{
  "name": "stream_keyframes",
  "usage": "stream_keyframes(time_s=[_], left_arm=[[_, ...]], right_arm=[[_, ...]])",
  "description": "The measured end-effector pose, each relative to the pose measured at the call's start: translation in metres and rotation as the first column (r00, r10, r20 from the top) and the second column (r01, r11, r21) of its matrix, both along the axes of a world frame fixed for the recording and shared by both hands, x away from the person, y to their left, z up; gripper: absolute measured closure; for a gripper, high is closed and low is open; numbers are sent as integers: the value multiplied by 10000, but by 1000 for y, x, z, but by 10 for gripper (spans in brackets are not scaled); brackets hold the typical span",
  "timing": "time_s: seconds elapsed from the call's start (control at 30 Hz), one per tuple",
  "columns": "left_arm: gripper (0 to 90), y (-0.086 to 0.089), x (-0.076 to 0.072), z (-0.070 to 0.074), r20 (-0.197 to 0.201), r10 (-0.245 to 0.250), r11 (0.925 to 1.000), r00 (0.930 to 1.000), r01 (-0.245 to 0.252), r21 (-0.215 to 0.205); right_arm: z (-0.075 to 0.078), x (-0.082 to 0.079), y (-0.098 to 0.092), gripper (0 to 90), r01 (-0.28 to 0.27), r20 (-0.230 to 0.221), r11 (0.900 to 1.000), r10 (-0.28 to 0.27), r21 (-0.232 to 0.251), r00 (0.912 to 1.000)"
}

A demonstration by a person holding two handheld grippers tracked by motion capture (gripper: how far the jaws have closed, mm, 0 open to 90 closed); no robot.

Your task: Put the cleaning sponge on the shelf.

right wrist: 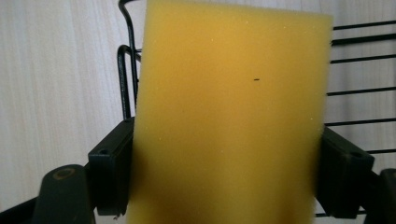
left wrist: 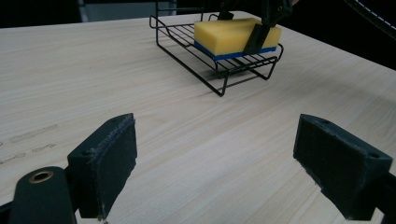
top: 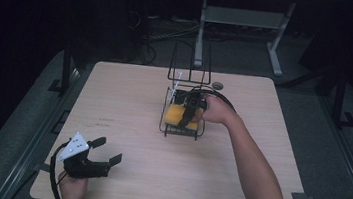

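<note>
A yellow sponge (top: 175, 114) with a blue underside lies in a black wire rack (top: 180, 132) near the table's middle. My right gripper (top: 183, 114) comes in from the right, its jaws pressed on the sponge's two long sides. In the right gripper view the sponge (right wrist: 229, 116) sits between both pads, with the rack's wires (right wrist: 126, 70) behind it. My left gripper (top: 108, 150) rests open at the table's near left corner, far from the rack. In the left gripper view its pads (left wrist: 105, 163) stand wide apart over bare wood, with sponge (left wrist: 229, 35) and rack (left wrist: 219, 79) ahead.
The rack has a tall upright wire frame (top: 191, 63) at its far end and a thin white stick (top: 177, 83) beside it. A small round disc (top: 217, 85) lies on the wooden table (top: 129, 99) behind the rack. A grey metal stand (top: 243, 21) is on the floor beyond.
</note>
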State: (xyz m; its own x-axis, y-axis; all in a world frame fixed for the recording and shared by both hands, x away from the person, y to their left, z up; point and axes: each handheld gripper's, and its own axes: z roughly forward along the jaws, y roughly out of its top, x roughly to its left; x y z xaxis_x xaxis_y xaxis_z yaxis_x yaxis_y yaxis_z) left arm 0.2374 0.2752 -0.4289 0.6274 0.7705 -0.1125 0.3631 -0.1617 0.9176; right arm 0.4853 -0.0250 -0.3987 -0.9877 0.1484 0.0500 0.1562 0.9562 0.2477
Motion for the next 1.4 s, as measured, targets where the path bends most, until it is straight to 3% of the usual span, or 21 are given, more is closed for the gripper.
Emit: stream_keyframes(time_s=[0.53,1.4], left_arm=[[128,0,0,0,-11,15,10000,10000,-15,-17],[128,1,0,0,-1,59,10000,10000,-59,-50]], right_arm=[[-7,6,-1,205,-11,55,9999,10,159,10000],[-9,4,2,181,15,49,10000,-15,-49,10000]])
